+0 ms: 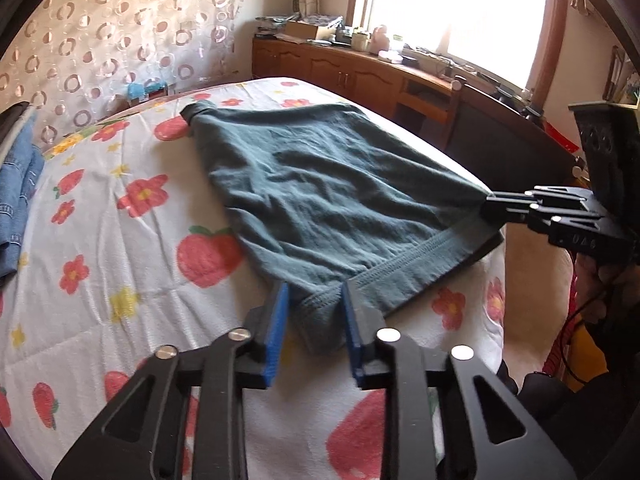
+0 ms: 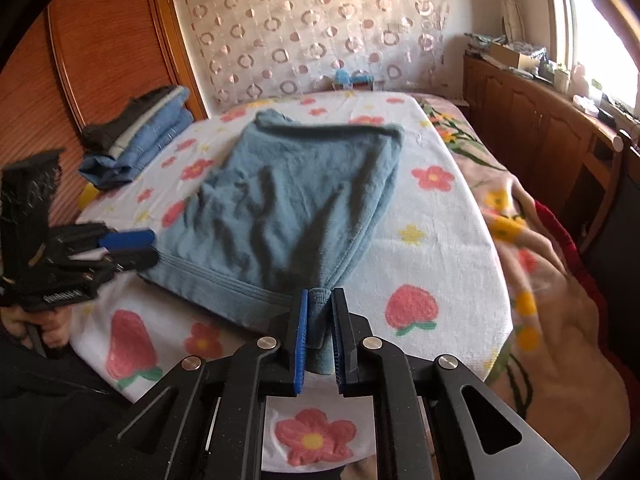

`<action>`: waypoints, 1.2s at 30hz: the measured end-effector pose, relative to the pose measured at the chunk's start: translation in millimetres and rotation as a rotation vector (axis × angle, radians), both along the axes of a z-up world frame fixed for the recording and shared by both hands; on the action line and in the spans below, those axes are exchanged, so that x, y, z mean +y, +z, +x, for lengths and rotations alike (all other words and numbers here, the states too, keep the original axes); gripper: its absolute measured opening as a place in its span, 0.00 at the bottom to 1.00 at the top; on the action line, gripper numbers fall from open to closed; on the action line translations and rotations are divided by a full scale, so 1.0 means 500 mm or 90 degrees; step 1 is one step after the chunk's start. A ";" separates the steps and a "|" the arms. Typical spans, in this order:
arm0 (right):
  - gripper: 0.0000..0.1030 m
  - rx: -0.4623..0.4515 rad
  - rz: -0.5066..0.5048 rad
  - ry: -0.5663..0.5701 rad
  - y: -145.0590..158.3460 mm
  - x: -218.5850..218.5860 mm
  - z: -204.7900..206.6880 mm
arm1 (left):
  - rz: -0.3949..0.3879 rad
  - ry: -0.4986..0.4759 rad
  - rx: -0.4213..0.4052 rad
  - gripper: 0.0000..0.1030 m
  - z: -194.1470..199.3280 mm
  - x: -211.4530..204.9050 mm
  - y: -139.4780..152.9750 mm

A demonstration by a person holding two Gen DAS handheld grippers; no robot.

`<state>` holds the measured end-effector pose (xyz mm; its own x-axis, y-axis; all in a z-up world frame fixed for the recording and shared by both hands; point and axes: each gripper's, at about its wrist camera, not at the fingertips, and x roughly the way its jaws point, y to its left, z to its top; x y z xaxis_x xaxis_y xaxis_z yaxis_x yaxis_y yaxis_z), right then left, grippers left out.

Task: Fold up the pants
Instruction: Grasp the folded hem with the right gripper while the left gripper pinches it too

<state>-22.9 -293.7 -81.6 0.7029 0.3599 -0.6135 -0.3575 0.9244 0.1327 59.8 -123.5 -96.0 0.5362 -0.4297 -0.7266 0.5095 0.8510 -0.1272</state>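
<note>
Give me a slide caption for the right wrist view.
Right tongs pinch one waistband corner of the teal pants on the flowered bedspread; left tongs grip the other.

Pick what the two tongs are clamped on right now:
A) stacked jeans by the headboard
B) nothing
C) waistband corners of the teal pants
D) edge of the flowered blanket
C: the left tongs and the right tongs each pinch a waistband corner of the teal pants.
</note>
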 end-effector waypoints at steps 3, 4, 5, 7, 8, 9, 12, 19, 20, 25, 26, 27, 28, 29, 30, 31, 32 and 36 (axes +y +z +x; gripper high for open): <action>0.11 -0.003 0.005 0.001 -0.001 -0.001 -0.010 | -0.001 0.002 -0.001 0.18 -0.002 0.004 0.003; 0.11 0.002 0.001 0.000 -0.005 0.000 -0.011 | -0.003 0.002 -0.001 0.16 -0.003 0.006 0.004; 0.11 0.006 -0.003 -0.003 -0.011 0.000 -0.011 | -0.003 0.001 0.000 0.16 -0.004 0.007 0.005; 0.11 0.012 -0.008 -0.012 -0.018 0.000 -0.008 | -0.001 0.002 0.001 0.16 -0.006 0.008 0.004; 0.11 0.011 -0.007 -0.016 -0.019 -0.001 -0.008 | 0.001 0.002 0.001 0.16 -0.006 0.007 0.004; 0.18 0.012 -0.008 -0.018 -0.018 0.001 -0.005 | 0.003 0.002 0.001 0.16 -0.004 0.008 0.004; 0.23 0.015 -0.017 -0.026 -0.020 0.007 -0.001 | 0.004 0.003 0.004 0.16 -0.003 0.007 0.000; 0.38 0.045 -0.004 -0.020 -0.039 0.011 0.014 | 0.000 0.006 0.013 0.16 0.003 0.010 -0.006; 0.38 0.045 -0.006 -0.021 -0.038 0.013 0.014 | 0.001 0.007 0.014 0.16 0.003 0.010 -0.008; 0.35 0.036 -0.019 -0.022 -0.039 0.024 0.011 | 0.003 0.006 0.015 0.16 0.002 0.010 -0.011; 0.34 0.035 -0.022 -0.020 -0.040 0.025 0.010 | 0.003 0.006 0.015 0.16 0.003 0.010 -0.011; 0.31 0.034 -0.022 -0.019 -0.039 0.023 0.010 | 0.003 0.006 0.015 0.16 0.002 0.010 -0.011; 0.27 0.032 -0.022 -0.020 -0.038 0.022 0.010 | 0.004 0.006 0.015 0.16 0.002 0.009 -0.013; 0.24 0.029 -0.023 -0.019 -0.037 0.021 0.009 | 0.005 0.006 0.014 0.16 0.002 0.010 -0.012; 0.21 0.028 -0.025 -0.017 -0.036 0.019 0.009 | 0.005 0.006 0.014 0.16 0.002 0.011 -0.011; 0.19 0.027 -0.025 -0.015 -0.036 0.019 0.008 | 0.004 0.006 0.014 0.16 0.003 0.013 -0.011; 0.19 0.026 -0.025 -0.013 -0.036 0.018 0.007 | 0.004 0.006 0.015 0.16 0.003 0.013 -0.011; 0.19 0.022 -0.028 -0.014 -0.038 0.020 0.005 | 0.004 0.005 0.013 0.16 -0.002 0.013 -0.008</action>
<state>-20.7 -283.8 -100.5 0.6881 0.3166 -0.6530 -0.3331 0.9372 0.1033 58.9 -117.1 -99.8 0.5239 -0.4213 -0.7403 0.5002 0.8556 -0.1329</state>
